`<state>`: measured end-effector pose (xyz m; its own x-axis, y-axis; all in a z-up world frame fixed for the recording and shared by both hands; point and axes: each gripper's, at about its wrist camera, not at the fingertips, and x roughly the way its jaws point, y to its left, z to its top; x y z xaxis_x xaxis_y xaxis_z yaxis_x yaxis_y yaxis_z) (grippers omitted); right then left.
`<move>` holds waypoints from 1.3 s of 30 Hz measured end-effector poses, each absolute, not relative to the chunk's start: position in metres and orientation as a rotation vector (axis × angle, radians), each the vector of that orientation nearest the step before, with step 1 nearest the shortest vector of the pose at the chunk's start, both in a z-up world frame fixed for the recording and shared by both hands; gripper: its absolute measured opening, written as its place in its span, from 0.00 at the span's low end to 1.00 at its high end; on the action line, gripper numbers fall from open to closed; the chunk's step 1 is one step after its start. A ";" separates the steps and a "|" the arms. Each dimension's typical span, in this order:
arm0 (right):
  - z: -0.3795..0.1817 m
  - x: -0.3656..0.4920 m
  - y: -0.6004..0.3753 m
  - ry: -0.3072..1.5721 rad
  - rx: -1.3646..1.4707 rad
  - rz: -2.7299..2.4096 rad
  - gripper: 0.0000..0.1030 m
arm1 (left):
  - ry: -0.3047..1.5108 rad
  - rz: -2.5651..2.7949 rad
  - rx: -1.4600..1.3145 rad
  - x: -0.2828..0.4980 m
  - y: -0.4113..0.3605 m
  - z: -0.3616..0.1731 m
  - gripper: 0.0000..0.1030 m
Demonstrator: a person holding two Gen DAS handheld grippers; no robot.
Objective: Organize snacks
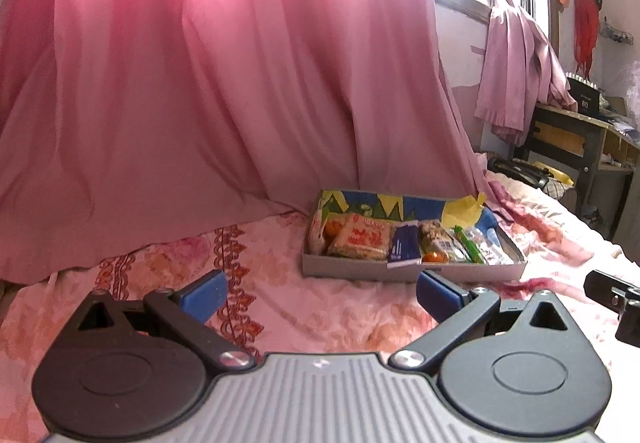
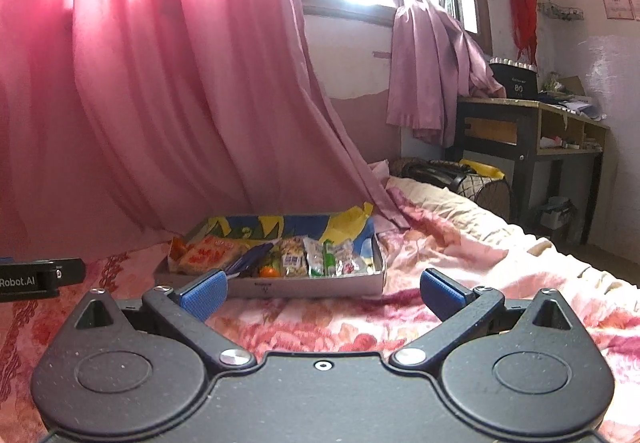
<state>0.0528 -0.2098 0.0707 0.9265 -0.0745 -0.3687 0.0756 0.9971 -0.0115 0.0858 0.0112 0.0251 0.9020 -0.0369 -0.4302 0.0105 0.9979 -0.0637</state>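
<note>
Since every snack in sight already lies inside the shallow cardboard tray [image 1: 412,270], the sorting looks close to done or at a pause between picks. That tray sits on the floral bedspread [image 1: 304,307], its back wall printed in blue, yellow and green, just in front of the hanging pink curtain [image 1: 200,83]. Within it, from the left wrist view: an orange-printed cracker pack [image 1: 362,241] at the left, a dark blue packet [image 1: 404,249] beside it, a small orange fruit [image 1: 434,257] at the front, a nut bar [image 1: 438,239], and a green-wrapped stick [image 1: 468,243] towards the right. Wrappers at the far right are too blurred to name.

Both tools hold back from the tray. The left gripper [image 1: 322,293] is spread wide with nothing between its blue pads; the right gripper [image 2: 324,291] is likewise spread wide and empty, the tray just beyond its fingertips.

Any further move would mean reaching forward over the near wall and closing gently on one packet, as the wrappers lie packed close together. No loose snack shows on the bedspread.
</note>
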 end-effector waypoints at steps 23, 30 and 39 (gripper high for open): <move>0.053 0.043 -0.201 0.509 -0.020 -0.044 0.99 | 0.560 0.002 -0.041 0.071 0.007 0.005 1.00; 0.051 0.046 -0.200 0.528 -0.027 -0.043 0.99 | 0.565 0.006 -0.048 0.072 0.009 0.004 1.00; 0.050 0.047 -0.201 0.536 -0.026 -0.043 0.99 | 0.570 0.002 -0.038 0.072 0.007 0.003 1.00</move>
